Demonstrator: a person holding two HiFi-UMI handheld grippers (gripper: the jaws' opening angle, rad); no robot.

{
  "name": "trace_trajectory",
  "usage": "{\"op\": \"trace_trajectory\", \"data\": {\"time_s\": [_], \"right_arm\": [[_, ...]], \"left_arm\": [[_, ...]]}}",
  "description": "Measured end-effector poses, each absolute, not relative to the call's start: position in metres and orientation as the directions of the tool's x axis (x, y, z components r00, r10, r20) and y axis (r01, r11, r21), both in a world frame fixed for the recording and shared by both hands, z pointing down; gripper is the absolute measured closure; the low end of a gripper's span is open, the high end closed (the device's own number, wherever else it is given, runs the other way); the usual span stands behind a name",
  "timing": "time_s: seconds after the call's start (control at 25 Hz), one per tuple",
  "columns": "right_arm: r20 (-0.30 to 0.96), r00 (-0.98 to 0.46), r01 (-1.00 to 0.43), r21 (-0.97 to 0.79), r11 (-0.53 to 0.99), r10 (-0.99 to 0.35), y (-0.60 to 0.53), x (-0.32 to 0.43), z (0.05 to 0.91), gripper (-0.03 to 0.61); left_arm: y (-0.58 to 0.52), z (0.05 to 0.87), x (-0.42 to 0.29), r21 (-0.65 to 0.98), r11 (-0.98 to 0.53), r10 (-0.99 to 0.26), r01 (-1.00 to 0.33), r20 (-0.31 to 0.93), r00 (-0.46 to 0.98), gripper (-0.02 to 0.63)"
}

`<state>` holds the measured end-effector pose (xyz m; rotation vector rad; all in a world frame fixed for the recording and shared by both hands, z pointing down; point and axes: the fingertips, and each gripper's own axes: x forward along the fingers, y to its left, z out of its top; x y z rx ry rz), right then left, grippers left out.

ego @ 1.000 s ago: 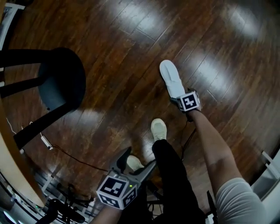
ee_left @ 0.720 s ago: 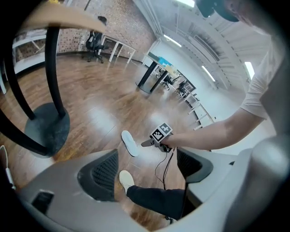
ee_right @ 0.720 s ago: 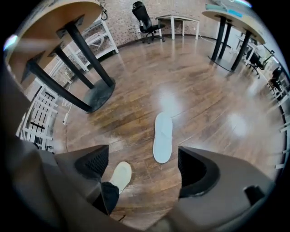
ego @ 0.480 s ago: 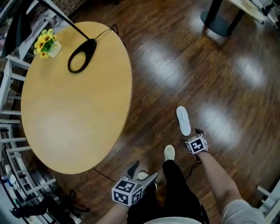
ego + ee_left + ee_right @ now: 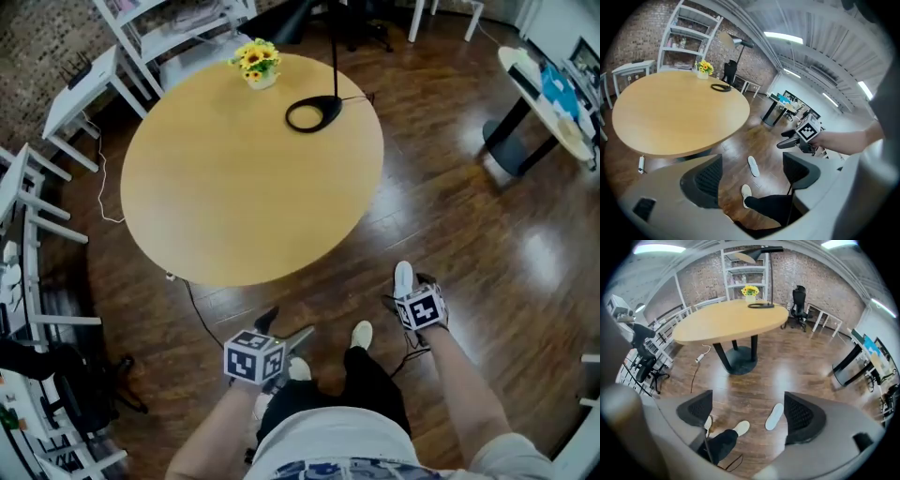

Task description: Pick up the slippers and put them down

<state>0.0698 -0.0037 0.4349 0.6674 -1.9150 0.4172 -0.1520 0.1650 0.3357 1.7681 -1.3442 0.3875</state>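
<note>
**White slipper down on dark plank floor**

Left gripper (image 5: 751, 172) and right gripper (image 5: 747, 412) both released, jaws wide, nothing between them. Slipper (image 5: 403, 278) lies flat on the glossy wooden floor (image 5: 487, 253), near the person's shoe (image 5: 361, 334). Round wooden table (image 5: 234, 178) carries yellow flowers (image 5: 255, 58). Brick wall (image 5: 820, 282) and white shelving (image 5: 740, 269) stand behind.

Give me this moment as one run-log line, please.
left gripper: open, empty | right gripper: open, empty | slipper: white, flat on floor, not gripped
</note>
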Motion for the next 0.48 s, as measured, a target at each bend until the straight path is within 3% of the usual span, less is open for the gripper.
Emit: {"op": "trace_trajectory", "data": {"time_s": [0.48], "right_arm": [[0.832, -0.498, -0.550, -0.084, 0.831, -0.245, 0.107, -0.061, 0.297, 0.090]], "left_arm": [[0.288, 0.257, -0.308, 0.384, 0.159, -0.744, -0.910, 0.653, 0.145, 0.207]]}}
